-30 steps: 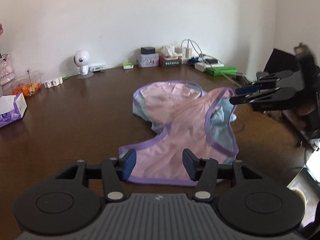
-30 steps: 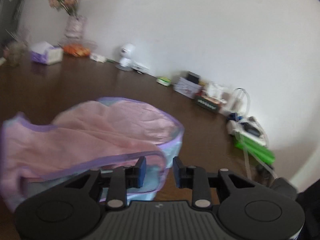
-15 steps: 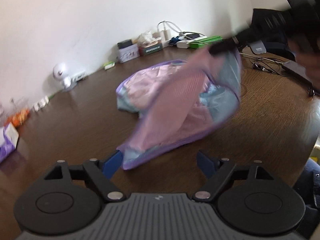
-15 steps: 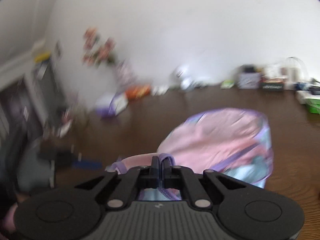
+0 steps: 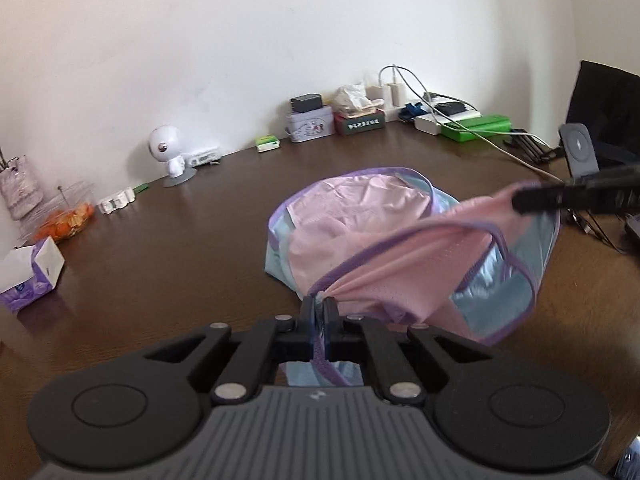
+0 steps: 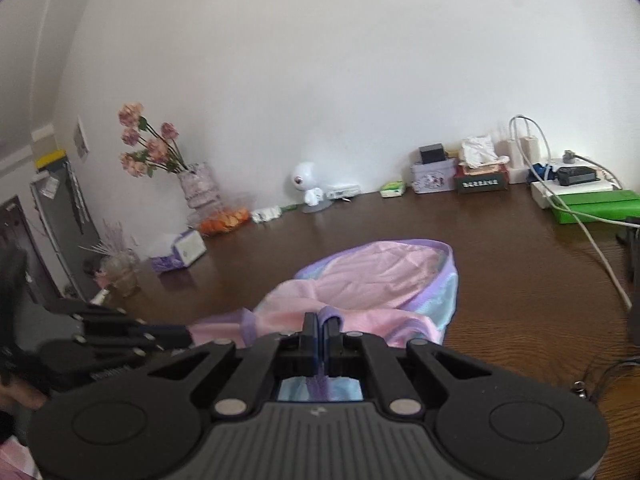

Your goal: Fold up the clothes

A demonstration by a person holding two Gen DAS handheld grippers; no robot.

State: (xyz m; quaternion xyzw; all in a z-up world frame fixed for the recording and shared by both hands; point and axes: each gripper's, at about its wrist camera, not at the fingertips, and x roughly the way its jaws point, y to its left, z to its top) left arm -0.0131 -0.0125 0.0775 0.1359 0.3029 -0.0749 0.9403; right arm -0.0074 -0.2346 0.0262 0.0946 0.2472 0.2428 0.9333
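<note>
On my left, my left gripper (image 5: pixel 319 312) is squeezed tight on the purple edge of the pink and blue top (image 5: pixel 404 248). I hold it there so that corner comes up with me. The top's far half lies on the brown table (image 5: pixel 180 248), and the near part hangs between my two hands. On my right, my right gripper (image 6: pixel 319 326) pinches another purple edge. I think holding two spots keeps the cloth flat, so I can lay one half over the other.
</note>
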